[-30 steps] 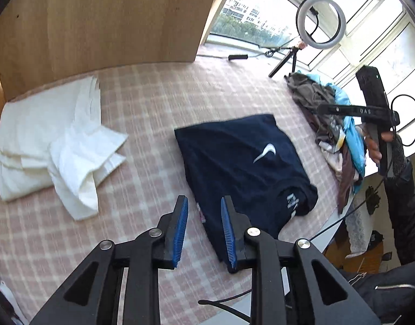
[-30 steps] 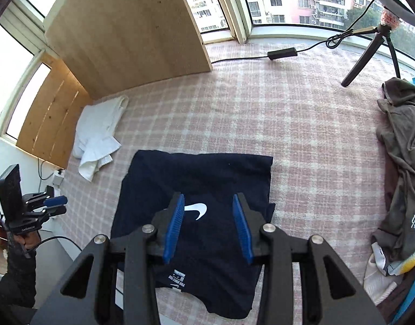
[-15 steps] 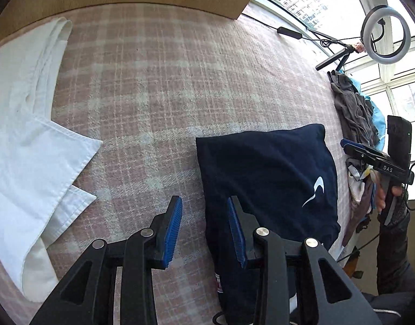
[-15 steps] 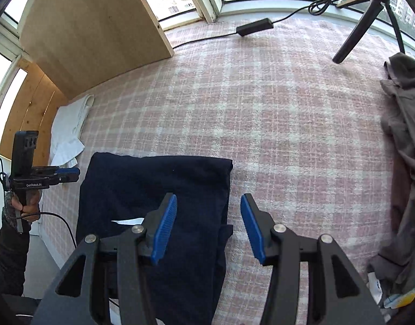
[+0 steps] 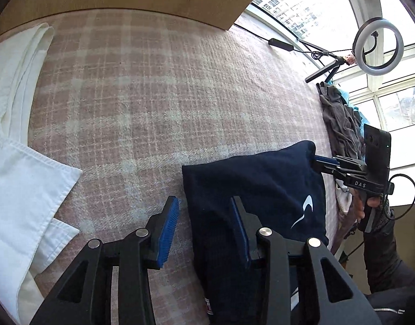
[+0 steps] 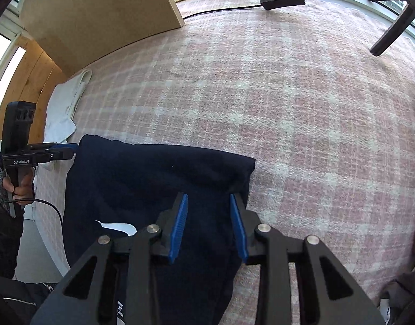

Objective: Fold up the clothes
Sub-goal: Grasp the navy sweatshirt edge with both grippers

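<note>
both grippers straddle navy shirt (image 5: pixel 250 184) edges: left gripper (image 5: pixel 204 228) part open, right gripper (image 6: pixel 208 226) narrowing, neither pinching yet.

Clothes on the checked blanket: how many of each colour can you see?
Navy folded T-shirt: 1
White garments: 1 stack; separate pieces cannot be told
Grey and mixed-colour pile: 1 heap; pieces cannot be told
Total: 3 groups

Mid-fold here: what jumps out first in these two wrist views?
The folded navy T-shirt with a white swoosh lies on the pink plaid blanket, with the left gripper straddling one side edge and the right gripper straddling the opposite one. White folded cloth lies beyond the left gripper.
</note>
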Available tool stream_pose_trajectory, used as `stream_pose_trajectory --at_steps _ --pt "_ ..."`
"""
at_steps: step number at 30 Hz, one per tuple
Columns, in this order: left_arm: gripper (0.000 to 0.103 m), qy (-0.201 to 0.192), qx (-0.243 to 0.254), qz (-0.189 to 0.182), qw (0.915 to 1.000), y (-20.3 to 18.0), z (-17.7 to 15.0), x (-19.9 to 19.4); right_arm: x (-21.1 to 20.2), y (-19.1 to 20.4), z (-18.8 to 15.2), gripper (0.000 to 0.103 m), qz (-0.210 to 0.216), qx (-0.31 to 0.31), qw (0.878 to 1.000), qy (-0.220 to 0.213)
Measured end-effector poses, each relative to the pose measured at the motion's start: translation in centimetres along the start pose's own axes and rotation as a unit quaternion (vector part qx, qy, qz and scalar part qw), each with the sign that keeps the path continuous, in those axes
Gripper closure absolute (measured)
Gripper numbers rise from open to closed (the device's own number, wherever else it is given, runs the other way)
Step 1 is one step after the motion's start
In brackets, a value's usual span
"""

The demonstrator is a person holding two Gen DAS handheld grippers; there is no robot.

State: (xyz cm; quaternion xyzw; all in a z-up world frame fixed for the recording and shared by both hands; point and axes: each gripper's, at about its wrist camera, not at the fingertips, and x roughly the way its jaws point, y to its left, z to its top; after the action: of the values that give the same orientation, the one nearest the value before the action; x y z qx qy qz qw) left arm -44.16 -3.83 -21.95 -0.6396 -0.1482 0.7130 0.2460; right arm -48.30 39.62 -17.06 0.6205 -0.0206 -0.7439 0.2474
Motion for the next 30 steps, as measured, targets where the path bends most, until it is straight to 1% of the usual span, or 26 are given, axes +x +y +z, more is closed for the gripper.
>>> stream_pose_trajectory --at_steps 2,3,4,5,6,9,11,12,13,17,18,19,20,21,23,26,30 --pt "0.075 0.005 0.003 0.0 1.0 -0.2 0.1 0.5 0.1 0.4 -0.1 0.077 0.003 -0.004 1.0 0.002" --pt "0.081 0.007 0.004 0.002 1.0 -0.3 0.2 0.7 0.1 0.5 -0.2 0.077 0.004 -0.006 1.0 0.003" --pt "0.089 0.008 0.003 0.009 0.9999 -0.4 0.3 0.9 0.2 0.6 -0.3 0.08 0.006 -0.005 1.0 0.003" --pt "0.093 0.009 0.004 0.014 0.9999 -0.4 0.3 1.0 0.2 0.7 -0.4 0.083 0.006 -0.005 1.0 0.004" --pt "0.099 0.008 0.006 0.014 0.9999 -0.5 0.3 1.1 0.2 0.6 -0.4 0.087 0.005 -0.003 1.0 0.003" --pt "0.1 0.004 0.017 0.023 0.9996 -0.8 0.1 0.9 0.0 -0.1 -0.3 0.087 0.004 0.003 1.0 -0.003" --pt "0.1 0.008 0.028 0.031 0.9991 -1.2 0.1 0.9 -0.3 -0.5 -0.5 0.077 -0.005 0.007 1.0 -0.001" --pt "0.098 0.013 0.031 0.032 0.9989 -1.3 0.1 1.1 -0.4 -0.7 -0.6 0.068 -0.008 0.008 1.0 0.001" --pt "0.096 0.017 0.034 0.032 0.9988 -1.4 0.1 1.3 -0.3 -0.9 -0.5 0.068 -0.011 0.007 1.0 0.003" --pt "0.096 0.017 0.043 0.042 0.998 -1.8 0.1 1.8 0.0 -0.8 -0.5 0.068 -0.006 -0.003 1.0 0.004" --pt "0.098 0.016 0.045 0.044 0.9979 -1.9 0.0 1.8 0.0 -0.6 -0.4 0.073 -0.005 -0.008 1.0 0.002" --pt "0.101 0.015 0.047 0.045 0.9978 -1.9 0.0 1.8 0.1 -0.2 -0.4 0.083 -0.005 -0.015 1.0 0.003" --pt "0.101 0.012 0.05 0.048 0.9975 -2.0 -0.1 1.7 0.3 0.4 -0.3 0.088 -0.007 -0.023 1.0 0.006" --pt "0.101 0.007 0.054 0.053 0.9971 -2.1 -0.3 1.6 0.5 0.8 -0.3 0.095 -0.01 -0.031 0.999 0.007" --pt "0.102 0.0 0.065 0.055 0.9964 -2.5 -0.5 1.2 0.3 1.1 -0.3 0.098 -0.006 -0.034 0.999 0.004" --pt "0.102 -0.023 0.06 0.042 0.997 -2.5 -0.6 -0.7 -1.0 0.7 -0.3 0.1 0.034 -0.007 0.999 -0.013" --pt "0.102 -0.051 0.04 0.019 0.9977 -1.9 -0.2 -3.1 -3.9 -0.9 -0.1 0.1 0.093 0.046 0.993 -0.06"
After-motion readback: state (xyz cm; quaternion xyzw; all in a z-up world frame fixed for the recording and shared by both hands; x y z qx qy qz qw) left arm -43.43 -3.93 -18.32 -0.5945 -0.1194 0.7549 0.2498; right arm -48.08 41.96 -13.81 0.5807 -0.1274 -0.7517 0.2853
